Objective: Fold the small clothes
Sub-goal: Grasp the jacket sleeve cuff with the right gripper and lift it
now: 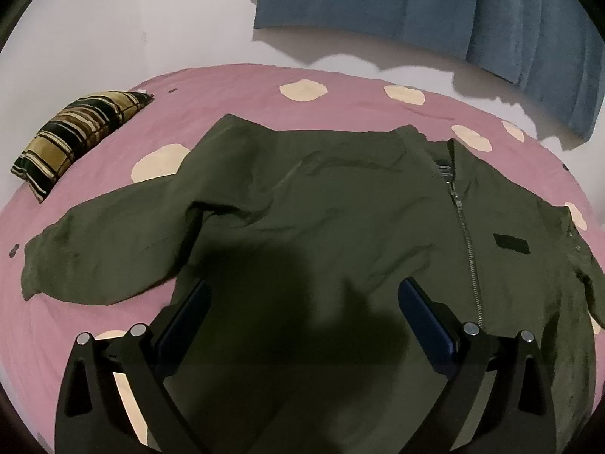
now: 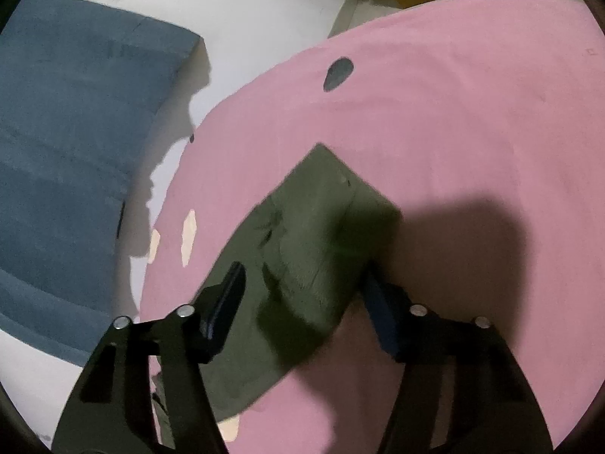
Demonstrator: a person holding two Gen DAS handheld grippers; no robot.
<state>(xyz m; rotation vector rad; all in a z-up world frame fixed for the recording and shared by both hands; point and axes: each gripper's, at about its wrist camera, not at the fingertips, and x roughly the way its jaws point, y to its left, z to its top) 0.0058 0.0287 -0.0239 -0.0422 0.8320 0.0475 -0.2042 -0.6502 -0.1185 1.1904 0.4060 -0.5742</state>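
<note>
A: Item one, carrier?

B: Bed with a pink sheet bearing cream dots and a few small dark dots. It fills most of both wrist views.

A: Item two, the garment?

B: One olive-green jacket, spread flat, front up, across the middle of the bed. The zipper is done up nearly to the collar, and a small black patch sits on the chest beside it. One sleeve lies outstretched toward the bed's left edge in the left wrist view. The other sleeve's cuff end shows in the right wrist view, lying on bare pink sheet, well in from the bed's far corner.

A: Item three, left gripper?

B: Left gripper, jaws spread wide, nothing between the pads. It hangs over the jacket's lower body, its shadow dark on the cloth. Contact with the fabric cannot be told.

A: Item four, right gripper?

B: Right gripper, jaws part-way apart, straddling the cuff end of the sleeve. The left finger lies over green cloth; the right finger sits just beside the cuff's edge. The pads do not press on the sleeve.

A: Sundries?

B: One striped black-and-gold cushion near the far left corner of the bed. One blue curtain on the white wall beyond the far edge.
</note>
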